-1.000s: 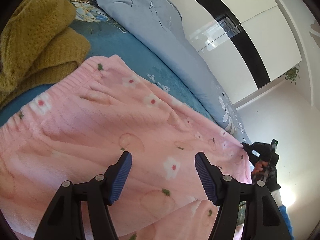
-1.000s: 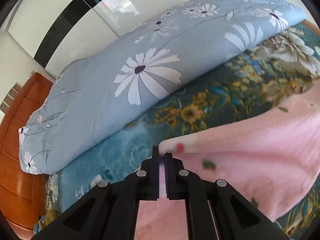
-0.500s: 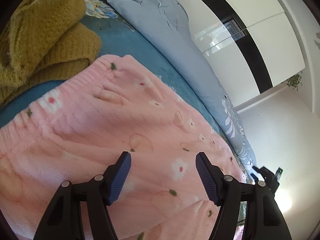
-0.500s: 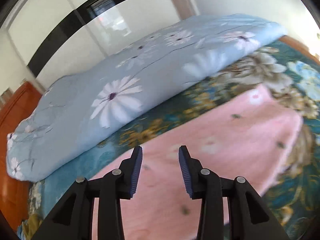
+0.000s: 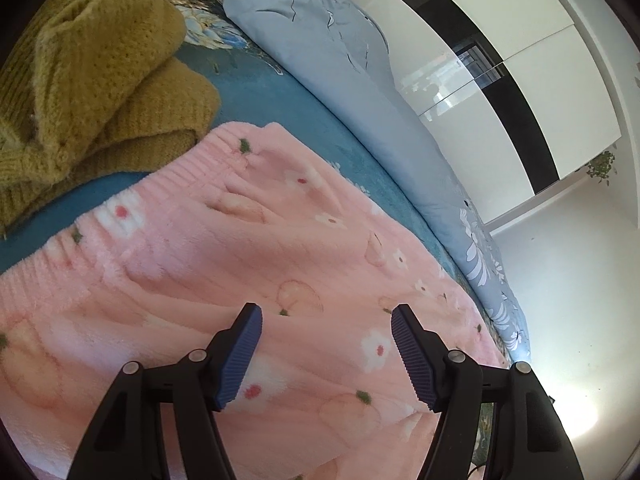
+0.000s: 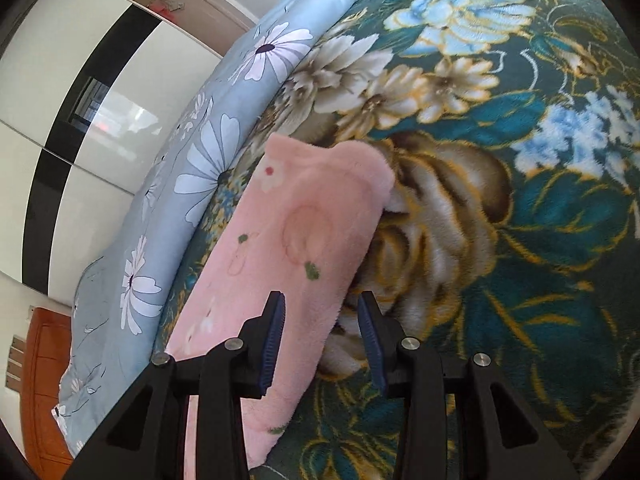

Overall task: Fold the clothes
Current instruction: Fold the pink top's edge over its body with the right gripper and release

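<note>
A soft pink garment (image 5: 240, 264) with little flowers lies flat on a bed blanket (image 6: 520, 220) that is teal with big flowers. The left gripper (image 5: 326, 350) is spread wide above it, holding nothing. The right gripper (image 6: 320, 338) is also spread apart, over the pink edge. A yellow sweater (image 5: 92, 80) sits upper left. A blue quilt (image 6: 192, 152) lies along a white wardrobe (image 5: 520, 80).
</note>
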A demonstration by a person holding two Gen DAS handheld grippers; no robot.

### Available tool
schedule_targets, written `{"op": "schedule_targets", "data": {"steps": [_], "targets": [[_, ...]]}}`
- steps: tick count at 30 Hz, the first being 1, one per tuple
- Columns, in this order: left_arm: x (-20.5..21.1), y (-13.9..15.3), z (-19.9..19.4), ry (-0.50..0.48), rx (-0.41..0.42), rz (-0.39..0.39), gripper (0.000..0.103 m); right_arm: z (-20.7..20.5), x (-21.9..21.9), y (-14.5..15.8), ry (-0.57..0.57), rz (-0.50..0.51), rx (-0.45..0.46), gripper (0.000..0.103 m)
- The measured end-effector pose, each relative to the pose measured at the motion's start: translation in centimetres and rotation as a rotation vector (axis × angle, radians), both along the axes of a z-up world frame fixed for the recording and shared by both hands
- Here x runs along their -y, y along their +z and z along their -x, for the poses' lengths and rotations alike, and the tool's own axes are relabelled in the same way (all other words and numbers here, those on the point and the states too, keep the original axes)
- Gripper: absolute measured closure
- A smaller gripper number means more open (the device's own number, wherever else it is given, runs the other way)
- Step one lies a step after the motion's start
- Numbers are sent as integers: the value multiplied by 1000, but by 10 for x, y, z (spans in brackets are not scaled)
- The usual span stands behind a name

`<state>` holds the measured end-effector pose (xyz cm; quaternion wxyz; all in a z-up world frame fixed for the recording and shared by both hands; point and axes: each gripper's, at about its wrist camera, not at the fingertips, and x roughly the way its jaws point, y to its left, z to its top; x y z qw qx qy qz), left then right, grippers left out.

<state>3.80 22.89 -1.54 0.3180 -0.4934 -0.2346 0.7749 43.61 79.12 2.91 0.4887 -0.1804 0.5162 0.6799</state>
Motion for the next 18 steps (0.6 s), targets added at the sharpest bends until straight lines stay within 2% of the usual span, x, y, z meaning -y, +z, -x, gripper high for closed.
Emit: {"op": "schedule_targets", "data": {"steps": [2,4,6,10,12,13,14,15,18], "targets": [[0,-1,1,-2,3,4,32,10,0,1,26,-22,31,98],[1,-2,1,-3,6,7,32,21,0,3,52,-44,61,98],[3,-2,2,-3,10,4,32,17,-2,8,28,-79,108,98],[5,3,0,-7,-1,-8,32,9,-4,8,6,-76,119,98],[6,6,-2,-17,-7,-23,32,13,5,14,26,-103,113,94],[7,8,-3,-23,-9,-31,32,15,8,17,43,-99,113,88],[9,10,-4,-30,-12,-40,32,17,10,21,68,-84,112,72],[11,12,-5,-39,-16,-46,32,19,13,27,94,-75,116,66],[29,26,-12,-62,-36,-48,32,17,41,57,193,-116,114,66]]}}
